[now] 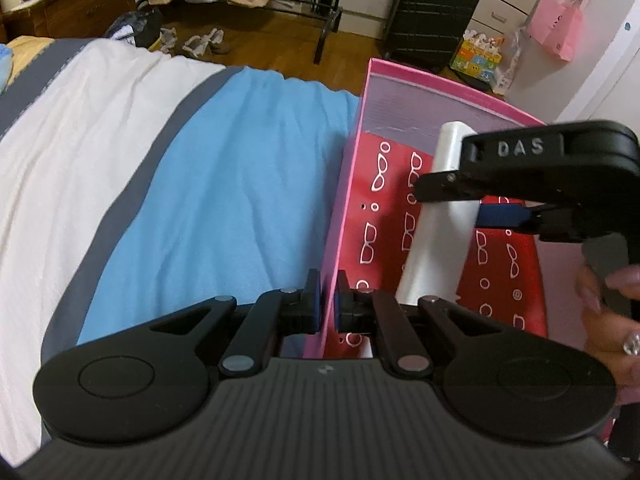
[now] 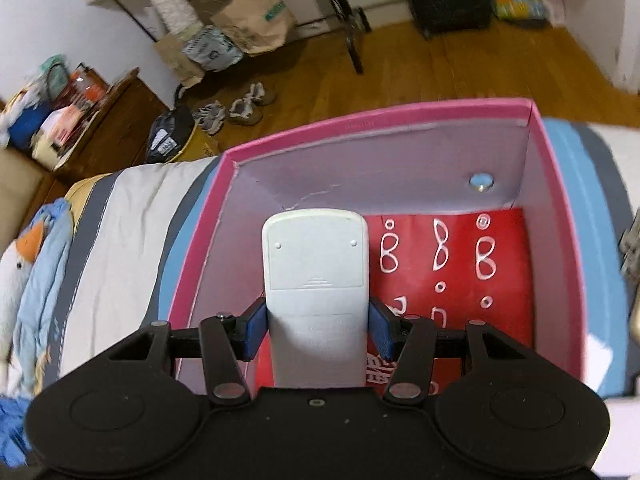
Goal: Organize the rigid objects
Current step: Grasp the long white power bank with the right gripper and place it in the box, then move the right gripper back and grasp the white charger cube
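Observation:
A pink box with a pale lilac inside stands on the bed; it also shows in the right wrist view. A red pouch with white glasses prints lies in it, and shows in the left wrist view. My right gripper is shut on a white remote control, back side up, held over the box's inside. In the left wrist view the remote is pinched by the right gripper. My left gripper is shut on the box's left wall.
The bed has a blue towel and a white and grey cover. A plush duck lies at the left. Beyond the bed are a wooden floor, shoes, paper bags and a black suitcase.

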{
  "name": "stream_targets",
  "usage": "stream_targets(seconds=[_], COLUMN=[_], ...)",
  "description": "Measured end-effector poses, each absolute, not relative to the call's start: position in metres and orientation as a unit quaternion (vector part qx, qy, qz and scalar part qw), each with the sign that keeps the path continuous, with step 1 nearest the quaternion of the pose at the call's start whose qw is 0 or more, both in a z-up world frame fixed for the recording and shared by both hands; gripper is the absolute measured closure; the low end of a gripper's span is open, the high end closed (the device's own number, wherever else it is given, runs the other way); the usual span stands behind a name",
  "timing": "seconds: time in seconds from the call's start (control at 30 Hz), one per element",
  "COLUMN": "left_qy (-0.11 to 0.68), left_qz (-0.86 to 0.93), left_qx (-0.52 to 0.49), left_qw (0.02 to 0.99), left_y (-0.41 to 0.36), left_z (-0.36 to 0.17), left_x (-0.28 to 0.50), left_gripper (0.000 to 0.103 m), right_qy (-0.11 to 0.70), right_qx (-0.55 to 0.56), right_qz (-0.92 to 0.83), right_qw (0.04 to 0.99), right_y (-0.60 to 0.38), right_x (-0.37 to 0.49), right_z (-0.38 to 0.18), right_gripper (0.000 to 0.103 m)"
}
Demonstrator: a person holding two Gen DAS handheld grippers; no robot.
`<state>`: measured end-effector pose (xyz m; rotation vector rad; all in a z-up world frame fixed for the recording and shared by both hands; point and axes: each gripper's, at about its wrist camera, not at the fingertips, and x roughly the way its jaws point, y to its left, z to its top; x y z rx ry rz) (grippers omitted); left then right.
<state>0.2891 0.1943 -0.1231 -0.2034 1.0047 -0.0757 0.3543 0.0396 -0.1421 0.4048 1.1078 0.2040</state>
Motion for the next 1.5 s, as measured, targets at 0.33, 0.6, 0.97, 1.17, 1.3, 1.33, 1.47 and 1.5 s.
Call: stream_targets(seconds=[0.33, 0.6, 0.97, 1.17, 1.3, 1.33, 1.47, 1.5], left_qy=[0.478, 0.476, 0.478, 0.479, 0.479, 0.479, 0.477, 0.477], left_qz=[-0.043, -0.037, -0.023, -0.018, -0.016, -0.016, -0.015, -0.015], left_qx=[-0.069, -0.048, -0.031, -0.032, -0.030, -0.033, -0.032, -0.032], left_qw=[0.874, 0.878, 0.878, 0.877, 0.877, 0.877, 0.878, 0.878], left_y=[0.189, 0.183, 0.178, 0.177, 0.176, 0.176, 0.176, 0.176], left_z=[-0.120, -0.118, -0.117, -0.117, -0.117, -0.117, -0.117, -0.117], left_x=[0.287, 0.283, 0.282, 0.282, 0.282, 0.281, 0.281, 0.281], left_gripper=[0.097, 0.097, 0.097, 0.097, 0.097, 0.097, 0.097, 0.097], right_qy=[0.522, 0.418, 0.390, 0.444, 0.482, 0.486, 0.478, 0.471], right_qx=[0.257, 0.118, 0.069, 0.049, 0.120, 0.145, 0.235, 0.247], right_qz=[0.141, 0.204, 0.183, 0.126, 0.112, 0.109, 0.090, 0.082], right_qw=[0.801, 0.877, 0.900, 0.886, 0.861, 0.855, 0.842, 0.843], right_y=[0.021, -0.008, -0.112, -0.122, -0.131, -0.135, -0.150, -0.153], right_x=[0.324, 0.241, 0.177, 0.174, 0.191, 0.194, 0.204, 0.207], right_z=[-0.134, -0.062, -0.077, -0.120, -0.139, -0.143, -0.152, -0.154], right_gripper=[0.044, 0.044, 0.044, 0.039, 0.038, 0.037, 0.036, 0.036])
